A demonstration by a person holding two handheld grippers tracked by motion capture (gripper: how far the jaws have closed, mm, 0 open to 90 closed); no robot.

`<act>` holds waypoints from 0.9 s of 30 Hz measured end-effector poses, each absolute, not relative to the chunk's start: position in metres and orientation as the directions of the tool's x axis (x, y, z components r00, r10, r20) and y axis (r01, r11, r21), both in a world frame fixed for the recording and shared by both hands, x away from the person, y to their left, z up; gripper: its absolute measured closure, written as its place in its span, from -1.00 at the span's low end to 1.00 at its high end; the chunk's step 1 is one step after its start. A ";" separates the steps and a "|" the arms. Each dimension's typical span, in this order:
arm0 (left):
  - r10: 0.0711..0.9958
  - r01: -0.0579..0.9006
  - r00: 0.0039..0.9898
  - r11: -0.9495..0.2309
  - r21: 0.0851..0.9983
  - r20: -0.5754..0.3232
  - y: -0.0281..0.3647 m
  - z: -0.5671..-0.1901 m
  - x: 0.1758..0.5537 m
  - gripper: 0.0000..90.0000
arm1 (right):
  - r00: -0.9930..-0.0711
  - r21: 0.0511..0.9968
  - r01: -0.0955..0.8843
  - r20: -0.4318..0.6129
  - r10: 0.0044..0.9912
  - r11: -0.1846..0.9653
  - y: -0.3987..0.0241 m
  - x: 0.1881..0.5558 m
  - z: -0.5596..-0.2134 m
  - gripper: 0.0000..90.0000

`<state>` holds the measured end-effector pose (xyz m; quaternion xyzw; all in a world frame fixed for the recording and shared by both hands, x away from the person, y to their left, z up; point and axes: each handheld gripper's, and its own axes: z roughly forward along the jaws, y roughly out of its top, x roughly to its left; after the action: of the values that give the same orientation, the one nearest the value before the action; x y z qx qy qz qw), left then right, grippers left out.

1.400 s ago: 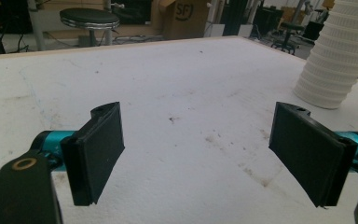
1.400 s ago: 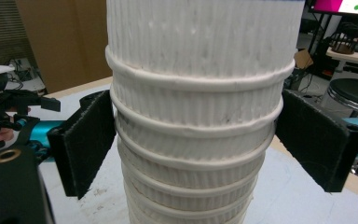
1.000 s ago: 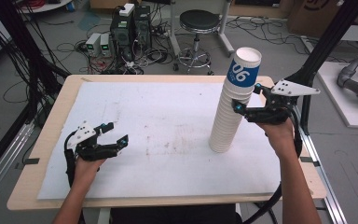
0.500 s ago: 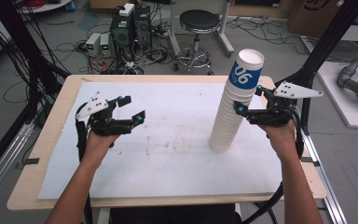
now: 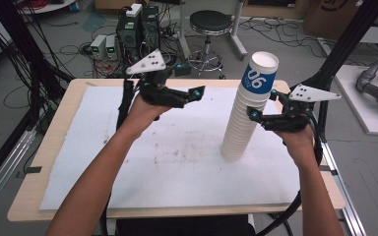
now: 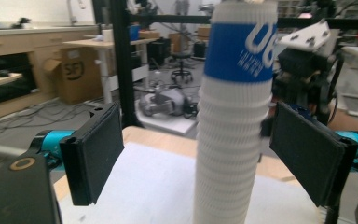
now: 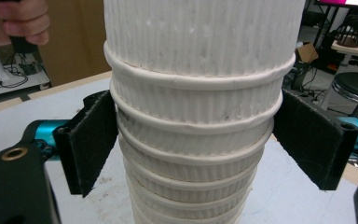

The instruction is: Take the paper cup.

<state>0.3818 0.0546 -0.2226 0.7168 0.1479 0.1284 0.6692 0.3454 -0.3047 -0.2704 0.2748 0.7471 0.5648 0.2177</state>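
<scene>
Jaws flanking cup stack (image 7: 200, 116), base cropped

"06" in white on blue band of top cup (image 5: 259, 78) in cup stack (image 5: 243, 125).

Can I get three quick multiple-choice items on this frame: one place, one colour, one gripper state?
1. Where does the stack of paper cups stand?
A. On the white mat
B. On the floor
C. On the stool

2. What colour is the band on the top cup?
A. Red
B. Blue
C. Green

3. How is the left gripper?
A. Shut on a cup
B. Flat on the table
C. Open, held in the air

Key: 1 A, its base sits on the white mat; 2 B, blue band with white digits; 3 C, its pads stand apart with nothing touching them.
</scene>
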 end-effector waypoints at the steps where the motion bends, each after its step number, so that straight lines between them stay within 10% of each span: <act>1: 0.365 0.041 0.931 -0.065 0.997 -0.014 0.041 -0.218 0.387 -0.62 | -0.757 0.962 0.166 -0.016 0.653 0.215 -0.305 0.346 -0.270 -0.66; 27: 0.239 0.010 0.971 -0.123 0.992 0.020 -0.068 -0.183 0.405 -0.62 | -0.772 0.954 0.180 -0.015 0.636 0.241 -0.304 0.349 -0.266 -0.66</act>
<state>0.4046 -0.0680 -0.1827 0.7444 0.0835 0.0871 0.6568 0.3492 -0.3037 -0.2659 0.2683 0.7603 0.5547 0.2054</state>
